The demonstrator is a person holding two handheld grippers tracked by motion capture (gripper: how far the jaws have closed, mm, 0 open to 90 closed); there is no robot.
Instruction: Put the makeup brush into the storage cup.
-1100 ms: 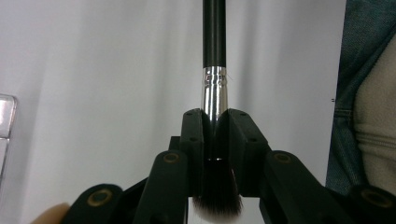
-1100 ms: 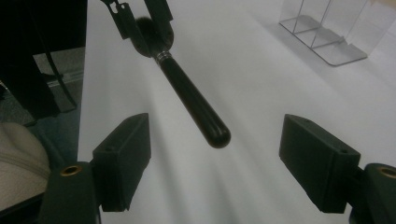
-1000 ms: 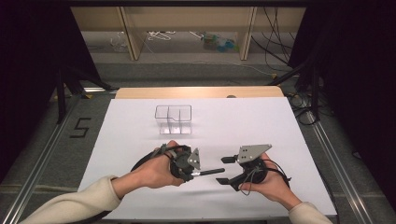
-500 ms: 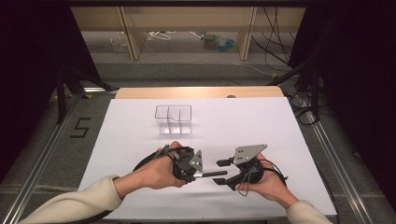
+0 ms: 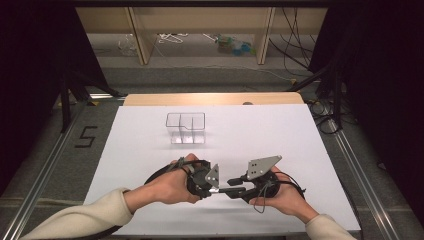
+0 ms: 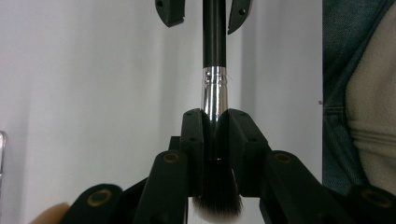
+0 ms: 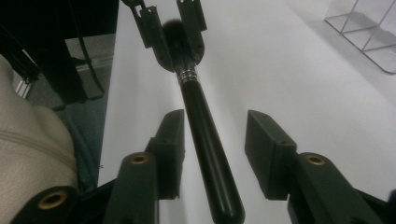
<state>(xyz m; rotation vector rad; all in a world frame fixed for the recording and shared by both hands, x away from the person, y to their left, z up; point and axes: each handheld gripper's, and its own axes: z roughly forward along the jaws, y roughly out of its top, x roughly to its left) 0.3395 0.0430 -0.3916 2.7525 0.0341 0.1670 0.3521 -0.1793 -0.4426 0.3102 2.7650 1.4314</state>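
Makeup brush (image 6: pixel 214 84), light, stiff black handle, soft bristles: held level above the white counter (image 5: pixel 300 140), left gripper (image 6: pixel 215 122) clamped on its metal collar, right gripper (image 7: pixel 214 140) just closing around the slippery handle, pads not yet pressing.

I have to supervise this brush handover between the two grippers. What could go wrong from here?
The left gripper pinches the makeup brush only at its metal collar, so the long handle may pivot. The right gripper has been closing its jaws, but one jaw sits nearer the handle than the other; an uneven close might knock the brush sideways. Letting go early would likely drop it on the white table.
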